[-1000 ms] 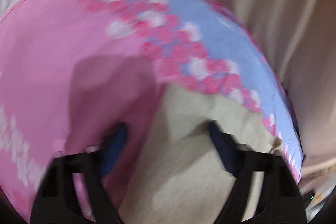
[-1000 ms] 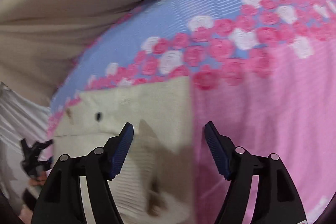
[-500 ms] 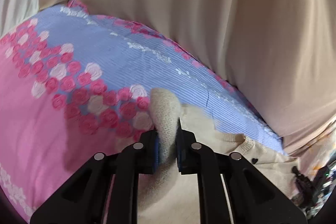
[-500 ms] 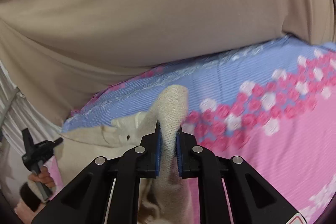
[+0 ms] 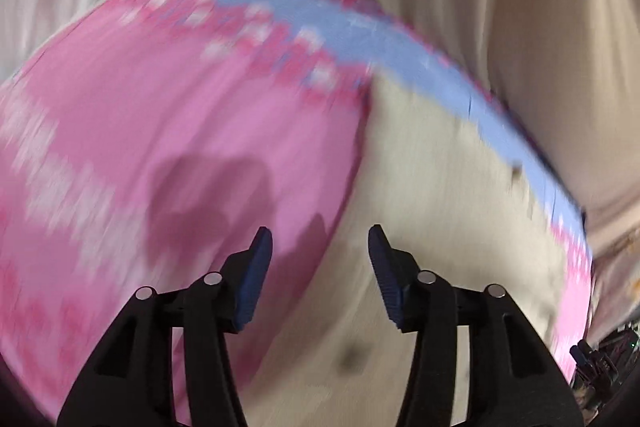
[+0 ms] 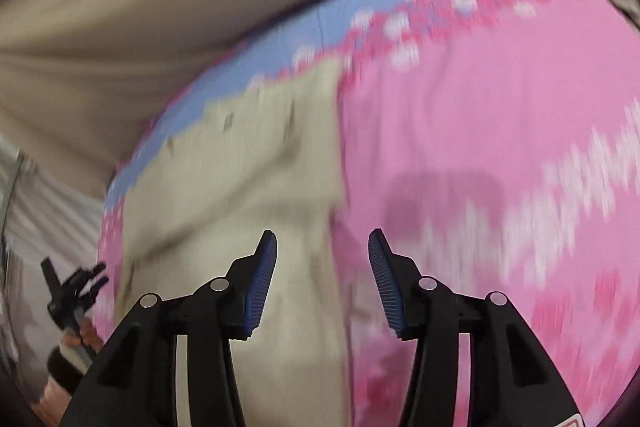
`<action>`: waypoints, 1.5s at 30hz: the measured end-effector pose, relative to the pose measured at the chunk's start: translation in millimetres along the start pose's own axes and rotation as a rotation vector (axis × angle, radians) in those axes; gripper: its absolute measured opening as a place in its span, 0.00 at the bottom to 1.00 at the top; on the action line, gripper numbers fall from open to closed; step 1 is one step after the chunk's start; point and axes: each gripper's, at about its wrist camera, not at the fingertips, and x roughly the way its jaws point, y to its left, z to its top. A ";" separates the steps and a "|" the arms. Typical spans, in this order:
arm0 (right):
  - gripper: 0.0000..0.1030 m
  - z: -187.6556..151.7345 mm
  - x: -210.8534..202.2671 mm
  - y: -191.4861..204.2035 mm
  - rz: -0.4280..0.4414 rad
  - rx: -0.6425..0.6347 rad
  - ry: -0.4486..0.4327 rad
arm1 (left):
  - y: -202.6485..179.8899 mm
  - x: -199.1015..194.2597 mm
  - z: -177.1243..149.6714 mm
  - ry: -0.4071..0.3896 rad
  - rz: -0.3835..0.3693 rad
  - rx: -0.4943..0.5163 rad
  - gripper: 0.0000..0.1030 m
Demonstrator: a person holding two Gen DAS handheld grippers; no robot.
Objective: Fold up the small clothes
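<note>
Nearest to me, my left gripper [image 5: 320, 247] has its blue pads apart with nothing between them; its jaws have just been opening. Directly beneath it runs the long straight edge where the cream knitted garment [image 5: 440, 207] meets the pink bedspread [image 5: 140, 127], the garment lying flat on the right of that edge and bare pink cloth on the left. My right gripper [image 6: 322, 251] is likewise spread, its jaws just opened, gripping nothing, and it hangs over the garment's [image 6: 248, 187] opposite straight edge, with cream to the left and the bedspread [image 6: 480, 127] to the right. Both views are smeared by motion, so the folds and small dark marks on the knit are hard to read.

On the outer side of each gripper the pink cloth is bare, with only shadows on it.

Farther off, a band of pink and white roses gives way to a blue striped border [image 5: 360, 39], and the garment's far edge reaches that border. Beyond the bed's edge hangs a beige curtain [image 6: 160, 7]. At the far left of the right view, my left hand [image 6: 80, 339] and its gripper show off the bed's side.
</note>
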 end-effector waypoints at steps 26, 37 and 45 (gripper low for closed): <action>0.09 -119.1 -31.8 60.5 0.016 -0.190 0.168 | 36.9 -68.4 -136.7 0.242 -0.037 -0.085 0.10; 0.28 -133.9 18.9 24.0 -0.016 -0.155 0.334 | 35.2 -45.4 -174.4 0.294 0.018 -0.102 0.43; 0.10 -128.2 4.4 24.5 0.068 -0.179 0.290 | 5.2 -32.6 -173.0 0.345 -0.017 -0.092 0.07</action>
